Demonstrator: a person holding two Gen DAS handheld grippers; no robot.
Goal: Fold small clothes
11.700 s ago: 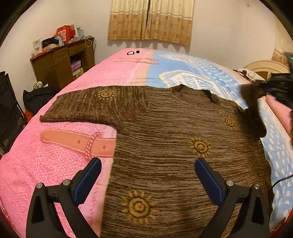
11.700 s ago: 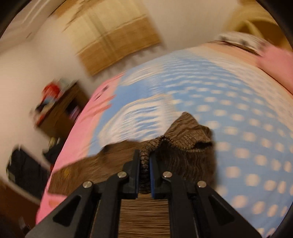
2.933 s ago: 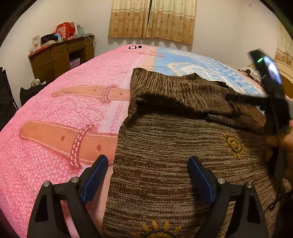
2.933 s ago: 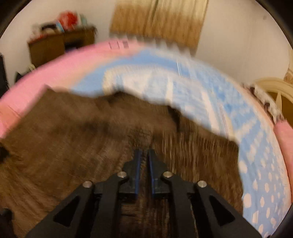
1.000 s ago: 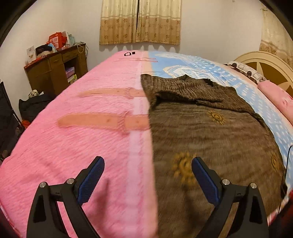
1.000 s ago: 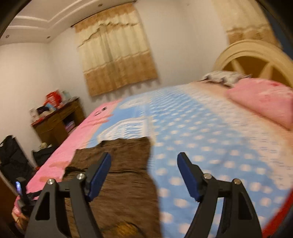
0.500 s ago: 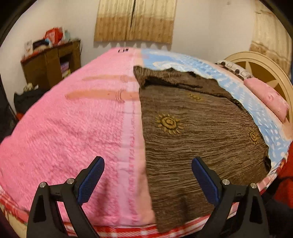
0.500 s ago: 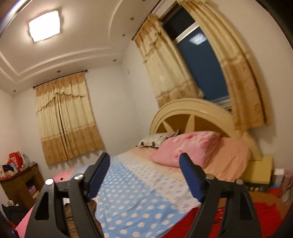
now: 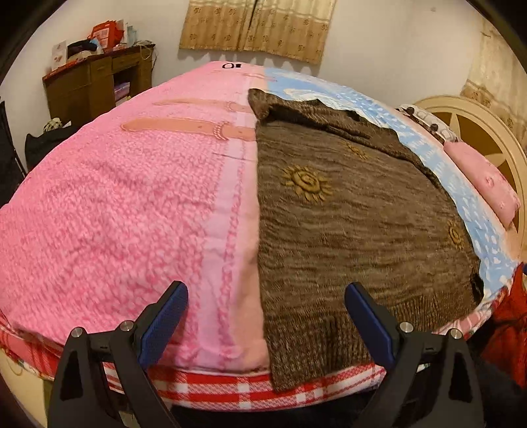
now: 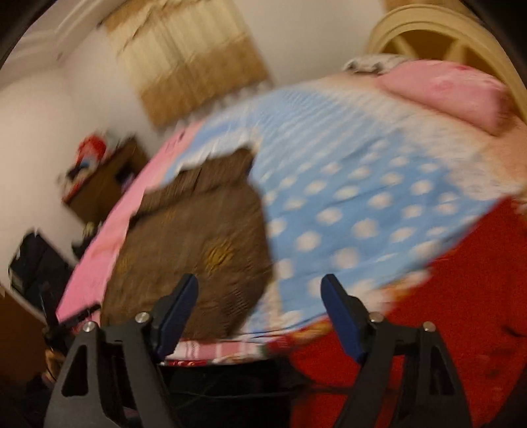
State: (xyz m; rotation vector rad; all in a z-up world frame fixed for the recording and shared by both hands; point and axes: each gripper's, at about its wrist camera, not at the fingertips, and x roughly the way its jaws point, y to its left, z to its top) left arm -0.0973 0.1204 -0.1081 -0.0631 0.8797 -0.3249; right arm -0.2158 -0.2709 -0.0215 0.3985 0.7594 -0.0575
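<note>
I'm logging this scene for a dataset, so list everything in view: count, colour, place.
sweater: 1, brown with gold suns, flat on the bed, sleeves folded in, hem at the near edge
bedspread: 1, pink left, blue dotted right, covers the bed
pillow: 1, pink, far right by the headboard
headboard: 1, cream, right
desk: 1, dark wood, cluttered, far left
curtains: 1 pair, tan, back wall
left gripper: 1, black, blue fingers, open above the hem
right gripper: 1, black, blue fingers, open, empty

Brown knit sweater [image 9: 355, 224] with sun motifs lies flat, sleeves folded in
</note>
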